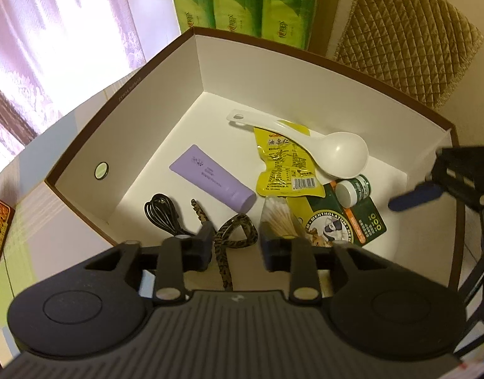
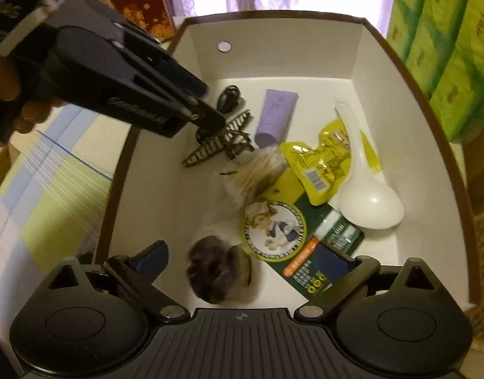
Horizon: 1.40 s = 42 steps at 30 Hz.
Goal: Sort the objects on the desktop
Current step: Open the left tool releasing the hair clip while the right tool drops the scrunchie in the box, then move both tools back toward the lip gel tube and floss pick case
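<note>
Now both grippers hang over the box [image 1: 166, 101]: the left gripper [image 1: 232, 240] pinches the patterned hair clip [image 2: 223, 142], while the right gripper [image 2: 242, 259] gapes wide above a blurred fluffy scrunchie [image 2: 216, 271]. Lifted carelessly, that clip might snag the cotton swabs [image 1: 278, 221] lying just beside it.

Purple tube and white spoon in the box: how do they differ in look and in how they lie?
The purple tube is a flat-ended, matte lavender cylinder with small print; the white spoon is glossy, unprinted, with a thin handle widening to a round bowl. The tube lies directly on the box floor, touching nothing else that I can see; the spoon rests across the yellow snack packet. Both lie flat inside the box, held by neither gripper.
</note>
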Tool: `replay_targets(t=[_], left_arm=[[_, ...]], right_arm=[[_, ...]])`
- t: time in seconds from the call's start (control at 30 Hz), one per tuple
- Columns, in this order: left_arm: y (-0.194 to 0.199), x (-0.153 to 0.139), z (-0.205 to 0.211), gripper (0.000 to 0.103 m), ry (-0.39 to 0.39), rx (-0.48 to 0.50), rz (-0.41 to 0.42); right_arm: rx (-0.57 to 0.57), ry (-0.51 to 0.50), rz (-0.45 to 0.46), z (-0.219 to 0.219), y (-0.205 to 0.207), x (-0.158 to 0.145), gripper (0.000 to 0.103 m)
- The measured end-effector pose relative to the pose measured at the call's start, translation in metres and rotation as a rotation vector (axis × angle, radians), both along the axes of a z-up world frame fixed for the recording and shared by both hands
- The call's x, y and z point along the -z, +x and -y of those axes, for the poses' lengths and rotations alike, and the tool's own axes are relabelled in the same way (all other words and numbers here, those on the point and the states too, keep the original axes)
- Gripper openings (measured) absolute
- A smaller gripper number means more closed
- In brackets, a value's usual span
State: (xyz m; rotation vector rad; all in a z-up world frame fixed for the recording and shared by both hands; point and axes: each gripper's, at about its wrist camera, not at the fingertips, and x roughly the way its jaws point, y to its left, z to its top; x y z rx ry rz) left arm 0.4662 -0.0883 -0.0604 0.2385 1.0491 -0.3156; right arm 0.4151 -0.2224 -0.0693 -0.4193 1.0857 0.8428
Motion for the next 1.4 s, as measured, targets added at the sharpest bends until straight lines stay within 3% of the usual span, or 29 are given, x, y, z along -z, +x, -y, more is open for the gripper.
replay_targets(t=[0.23, 0.3, 0.53, 0.83, 1.4], left_arm=[[-0.007, -0.006, 0.006, 0.058, 0.046, 0.026, 0.017], [-0.009, -0.007, 0.009, 0.060, 0.057, 0.035, 0.026], [-0.020, -0.018, 0.013, 0.084, 0.079, 0.034, 0.063], [-0.038, -0.033, 0.012, 0.093, 0.075, 0.015, 0.078], [-0.086, -0.055, -0.001, 0.095, 0.096, -0.029, 0.134]], right_arm=[[0.027, -0.028, 0.014, 0.007, -0.001, -0.008, 0.101], [0.034, -0.030, 0.028, 0.008, -0.004, -0.011, 0.101], [0.095, -0.027, 0.101, 0.011, -0.010, -0.025, 0.101], [0.137, 0.009, 0.148, 0.018, -0.020, -0.043, 0.101], [0.290, 0.105, 0.248, 0.031, -0.053, -0.075, 0.101]])
